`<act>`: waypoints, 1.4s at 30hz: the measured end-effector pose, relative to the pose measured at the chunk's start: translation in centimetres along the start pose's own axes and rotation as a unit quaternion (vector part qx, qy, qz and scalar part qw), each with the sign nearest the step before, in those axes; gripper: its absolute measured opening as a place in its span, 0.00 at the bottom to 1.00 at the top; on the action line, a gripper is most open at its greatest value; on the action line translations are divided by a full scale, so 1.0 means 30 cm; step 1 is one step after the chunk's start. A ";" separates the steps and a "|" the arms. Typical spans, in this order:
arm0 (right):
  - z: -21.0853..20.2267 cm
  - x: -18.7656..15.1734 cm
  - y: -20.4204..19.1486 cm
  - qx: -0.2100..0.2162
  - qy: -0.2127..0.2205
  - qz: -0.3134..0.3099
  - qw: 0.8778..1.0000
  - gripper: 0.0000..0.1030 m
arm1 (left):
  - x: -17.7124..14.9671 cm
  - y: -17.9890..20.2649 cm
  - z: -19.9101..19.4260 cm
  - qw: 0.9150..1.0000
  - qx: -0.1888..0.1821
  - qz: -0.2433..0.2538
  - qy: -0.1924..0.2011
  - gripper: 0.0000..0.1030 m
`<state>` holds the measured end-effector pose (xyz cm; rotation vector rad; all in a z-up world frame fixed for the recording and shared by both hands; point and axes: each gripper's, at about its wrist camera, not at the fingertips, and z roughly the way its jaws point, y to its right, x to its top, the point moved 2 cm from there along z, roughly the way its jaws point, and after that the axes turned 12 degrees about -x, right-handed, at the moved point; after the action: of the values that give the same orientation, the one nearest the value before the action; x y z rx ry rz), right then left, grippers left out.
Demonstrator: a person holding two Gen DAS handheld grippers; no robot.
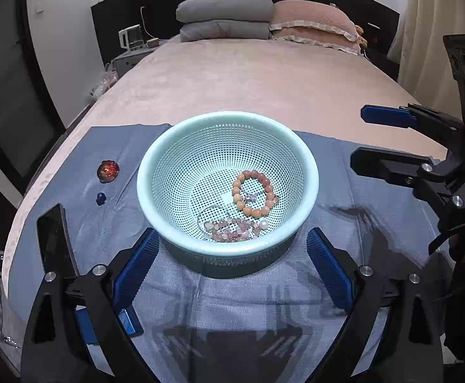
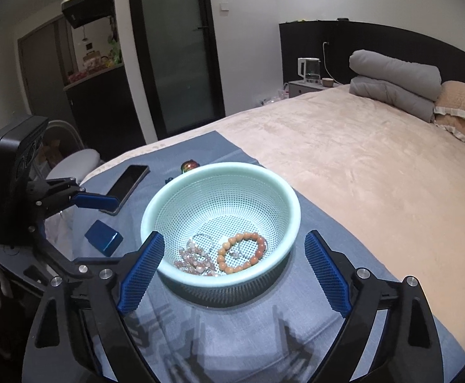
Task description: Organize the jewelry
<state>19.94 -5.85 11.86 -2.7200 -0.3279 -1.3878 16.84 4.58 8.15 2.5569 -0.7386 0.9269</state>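
A pale green perforated basket (image 1: 227, 182) sits on a blue-grey cloth (image 1: 232, 303) spread over the foot of a bed with a pink blanket (image 1: 264, 76). Inside the basket, on its floor, lie an orange-pink beaded bracelet (image 1: 254, 197) with a small silver ring (image 1: 251, 197) inside its loop, a thin silver bangle (image 1: 211, 218) beside it, and a heap of pale pink beads with a pearl (image 1: 237, 229) against the near wall. The left gripper (image 1: 232, 268) hovers low in front of the basket, its blue-padded jaws spread wide to either side of the near rim and holding nothing. The right gripper (image 2: 234, 274) is poised the same way from the basket's other side, jaws parted around the near rim, empty; seen from the left wrist camera it hangs to the right of the basket, clear of it. Left of the basket on the cloth lie a round red-orange ornament (image 1: 108, 170), a small dark blue earring-like piece (image 1: 101, 198), a black phone (image 1: 55, 239) and a blue jewelry box (image 2: 103, 238). Beyond the basket, at the head of the bed, are folded grey quilts (image 1: 226, 16) and a pink frilled pillow (image 1: 315, 22), with a kettle (image 1: 130, 36) on the nightstand.
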 end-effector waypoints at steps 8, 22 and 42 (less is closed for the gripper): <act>-0.138 -0.081 0.012 -0.017 0.020 -0.008 1.000 0.86 | -0.069 0.071 -0.079 0.999 0.035 -0.009 0.034 0.94; -0.183 -0.335 -0.005 -0.040 0.013 -0.017 0.999 0.86 | -0.235 0.167 -0.083 0.994 0.078 -0.046 0.066 0.94; -0.134 -0.472 0.030 -0.075 0.026 0.021 0.997 0.86 | -0.332 0.215 -0.021 0.989 0.095 -0.068 0.095 0.94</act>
<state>8.90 -9.61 2.83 -2.7833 -0.1697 -1.5289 6.32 3.18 2.77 2.5912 -0.4343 1.2245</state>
